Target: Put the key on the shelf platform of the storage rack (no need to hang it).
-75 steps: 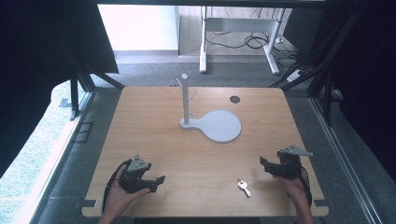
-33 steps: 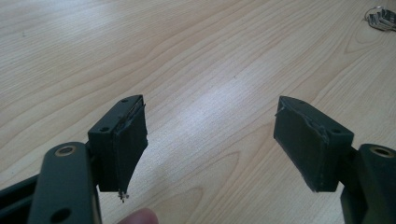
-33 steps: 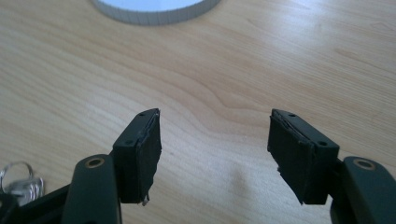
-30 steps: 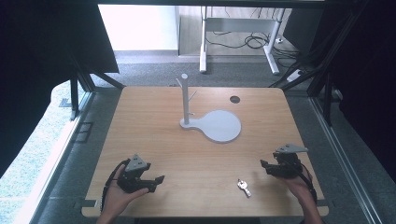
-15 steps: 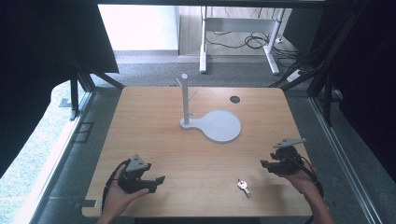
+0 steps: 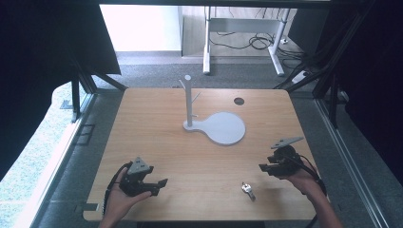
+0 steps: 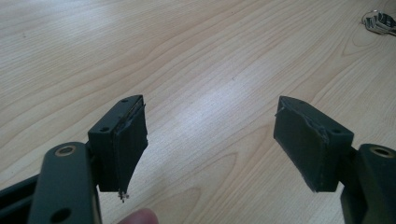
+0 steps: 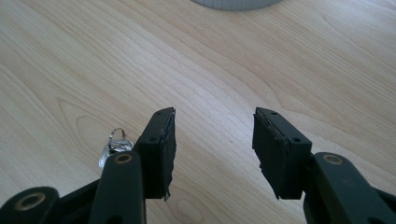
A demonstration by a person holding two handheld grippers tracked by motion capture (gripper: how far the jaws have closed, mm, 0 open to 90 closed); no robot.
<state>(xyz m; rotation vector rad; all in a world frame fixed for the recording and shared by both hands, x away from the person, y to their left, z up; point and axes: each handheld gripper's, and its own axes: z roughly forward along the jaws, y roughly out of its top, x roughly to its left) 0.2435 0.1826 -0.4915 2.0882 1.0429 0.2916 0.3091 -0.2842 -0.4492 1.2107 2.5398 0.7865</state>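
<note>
Your wooden table stands on grey carpet; left gripper and right gripper gape empty near the front edge, key between.

A fixed overhead camera looks forward and down on the whole light wooden table. Two close cameras ride low over its surface, each looking along its own black jaws. All three show the small silver keys.
</note>
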